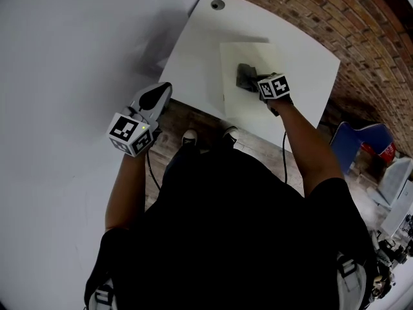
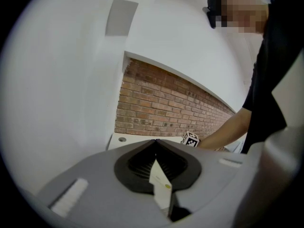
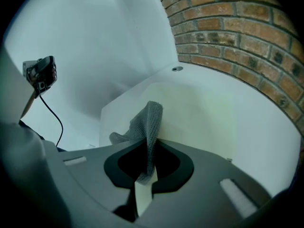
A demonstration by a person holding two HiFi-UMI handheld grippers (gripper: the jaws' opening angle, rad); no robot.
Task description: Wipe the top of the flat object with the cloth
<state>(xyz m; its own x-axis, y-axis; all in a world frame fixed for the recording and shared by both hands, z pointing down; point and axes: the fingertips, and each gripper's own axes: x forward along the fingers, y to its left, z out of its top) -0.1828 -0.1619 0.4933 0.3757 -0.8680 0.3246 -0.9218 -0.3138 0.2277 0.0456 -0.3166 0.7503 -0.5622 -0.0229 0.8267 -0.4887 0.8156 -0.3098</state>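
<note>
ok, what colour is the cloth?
The cloth is grey, mesh-textured; best in the right gripper view.

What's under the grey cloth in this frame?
The pale flat sheet, lying on the white table. The right hand-held gripper is shut on the cloth, bunched on the sheet. The patch directly beneath the cloth is covered and cannot be seen.

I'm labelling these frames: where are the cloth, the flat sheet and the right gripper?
cloth (image 1: 246, 77): head view, middle of the grey bundle.
sheet (image 1: 244, 52): head view, bare far part.
right gripper (image 3: 149, 142): right gripper view, between its fingertips, shut on the cloth.
</note>
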